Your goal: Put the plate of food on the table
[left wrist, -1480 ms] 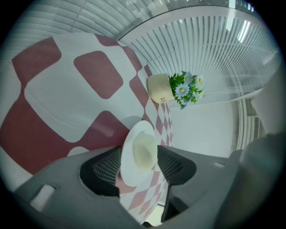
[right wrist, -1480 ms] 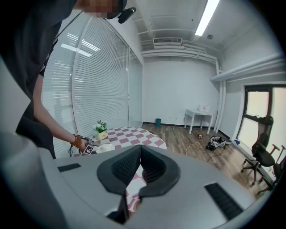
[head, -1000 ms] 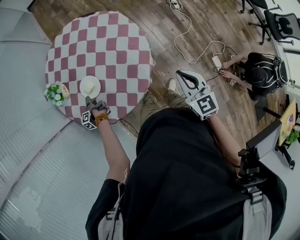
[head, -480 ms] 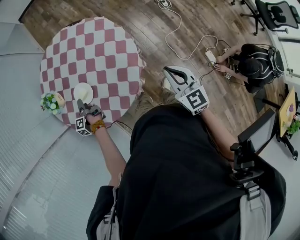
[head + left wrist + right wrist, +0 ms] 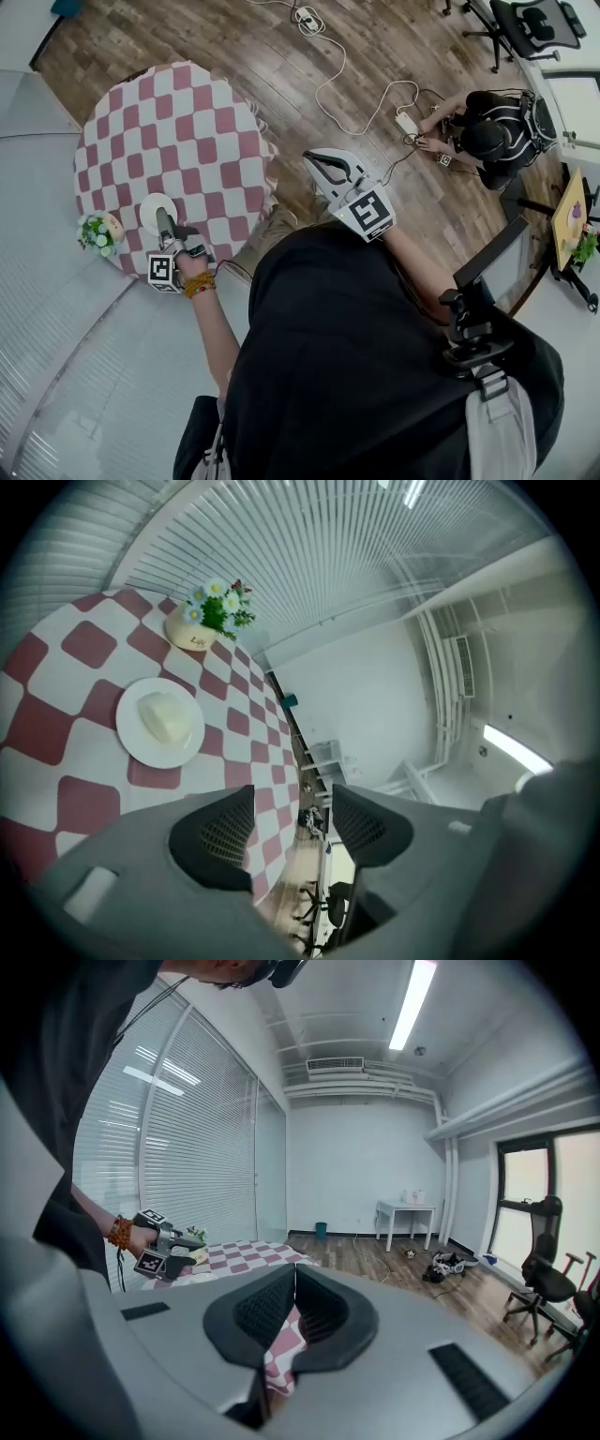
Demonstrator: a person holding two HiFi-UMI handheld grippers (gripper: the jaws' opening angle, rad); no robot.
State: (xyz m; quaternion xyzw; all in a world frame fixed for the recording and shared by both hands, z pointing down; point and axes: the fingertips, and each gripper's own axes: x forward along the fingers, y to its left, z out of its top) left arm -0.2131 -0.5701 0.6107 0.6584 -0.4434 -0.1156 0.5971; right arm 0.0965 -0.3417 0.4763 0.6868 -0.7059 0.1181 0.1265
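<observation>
The plate (image 5: 144,202) sits on the table (image 5: 187,122), near the table's edge on the side close to the one holding the grippers. The table is round and has a red and white checked cloth. A pale lump of food (image 5: 169,716) lies in the middle of the plate. A little pot of flowers (image 5: 98,232) stands on the table too, right at its edge, just beside the plate.

The left gripper (image 5: 162,221) is over the table's edge and points at the plate. Its two jaws are open, with a gap between them, and nothing is in that gap. In the left gripper view the plate lies on the table in front of the jaws and does not touch them.

The right gripper (image 5: 312,157) is off to the side of the table, up in the air over the wooden floor (image 5: 281,37). Its jaws are pressed together and nothing is in them.

Far from the table, another person (image 5: 487,136) sits on the floor by a white power strip (image 5: 406,122).
</observation>
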